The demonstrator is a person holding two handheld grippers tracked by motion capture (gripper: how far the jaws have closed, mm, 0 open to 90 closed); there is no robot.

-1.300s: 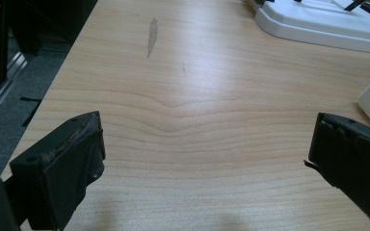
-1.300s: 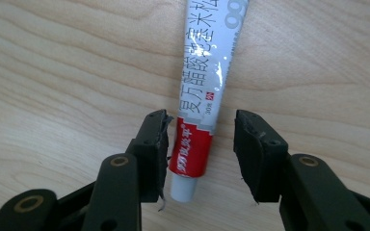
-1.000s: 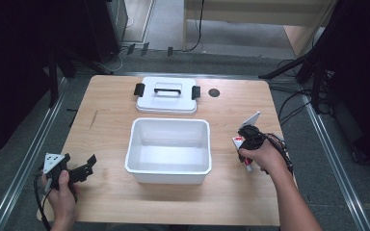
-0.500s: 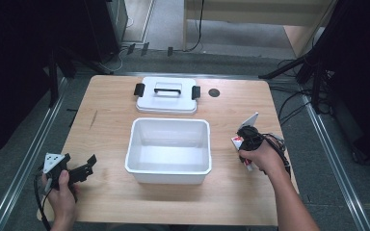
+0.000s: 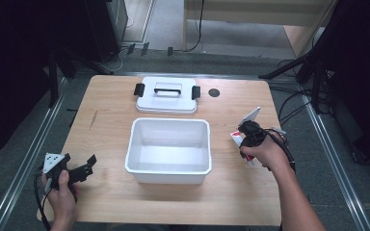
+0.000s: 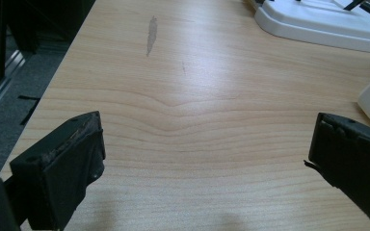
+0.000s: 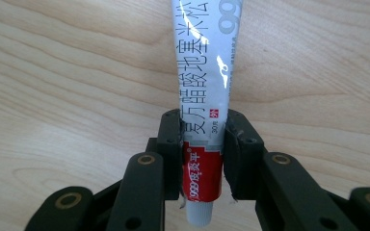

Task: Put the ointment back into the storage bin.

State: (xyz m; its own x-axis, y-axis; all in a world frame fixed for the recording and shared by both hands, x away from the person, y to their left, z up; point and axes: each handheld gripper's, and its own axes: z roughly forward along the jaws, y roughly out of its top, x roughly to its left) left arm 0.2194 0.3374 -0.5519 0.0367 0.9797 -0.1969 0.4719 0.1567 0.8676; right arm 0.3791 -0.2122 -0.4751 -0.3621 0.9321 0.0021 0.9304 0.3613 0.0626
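Your right claw point(image 7: 202, 144) is pinching a white and red ointment tube point(image 7: 204, 72) near its capped end, both jaws pressed flat against its sides; the tube's long printed body runs out ahead of the jaws over bare wood. From the high view, that right claw point(image 5: 248, 131) sits at the right of the surface point(image 5: 106, 106), just beside the white bin point(image 5: 168, 166), with the tube point(image 5: 237, 138) under your hand. The bin holds nothing. Its white lid point(image 5: 166, 101), black clips on both ends, lies flat behind the bin, near a dark round hole point(image 5: 214, 93). Your left claw point(image 5: 79, 168) rests at the surface's near left corner, jaws spread wide, well apart from the bin
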